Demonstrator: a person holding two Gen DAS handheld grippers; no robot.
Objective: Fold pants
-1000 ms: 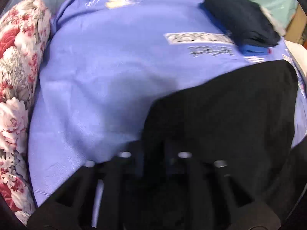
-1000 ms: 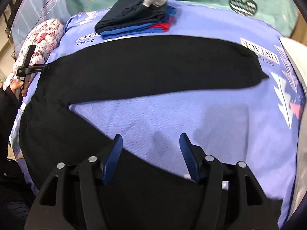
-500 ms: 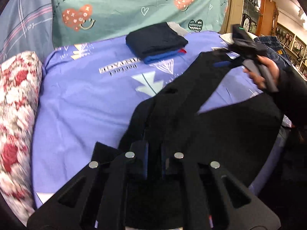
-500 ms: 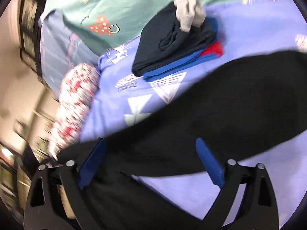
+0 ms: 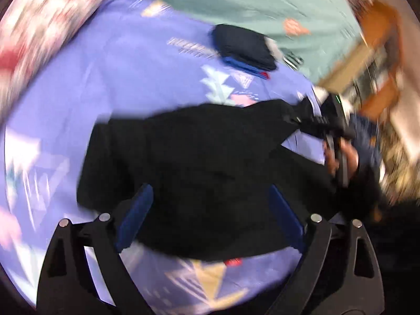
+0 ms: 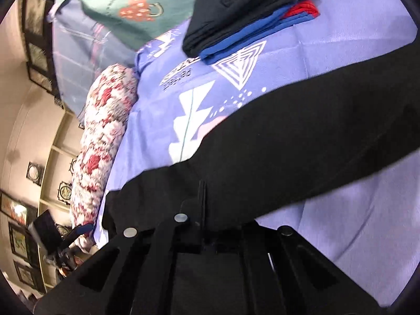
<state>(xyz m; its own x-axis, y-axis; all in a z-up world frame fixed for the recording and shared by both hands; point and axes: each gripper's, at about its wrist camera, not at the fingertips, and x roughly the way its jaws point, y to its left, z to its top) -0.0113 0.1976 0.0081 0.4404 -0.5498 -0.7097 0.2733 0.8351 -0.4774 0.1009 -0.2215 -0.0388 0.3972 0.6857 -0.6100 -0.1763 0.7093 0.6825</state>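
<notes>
Left tongs [image 5: 210, 218] spread wide, released above the black pants [image 5: 204, 162] on the purple bed sheet [image 5: 118, 78]. Right tongs [image 6: 202, 210] clenched on the pants' fabric.

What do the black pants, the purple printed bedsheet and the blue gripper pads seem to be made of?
The black pants look like soft matte knit, perhaps fleece: they drape and show no sheen. The purple printed bedsheet looks like thin woven cotton or polyester, faintly creased. The blue pads on the left gripper look like rubber or foam, though blur leaves that open.
</notes>
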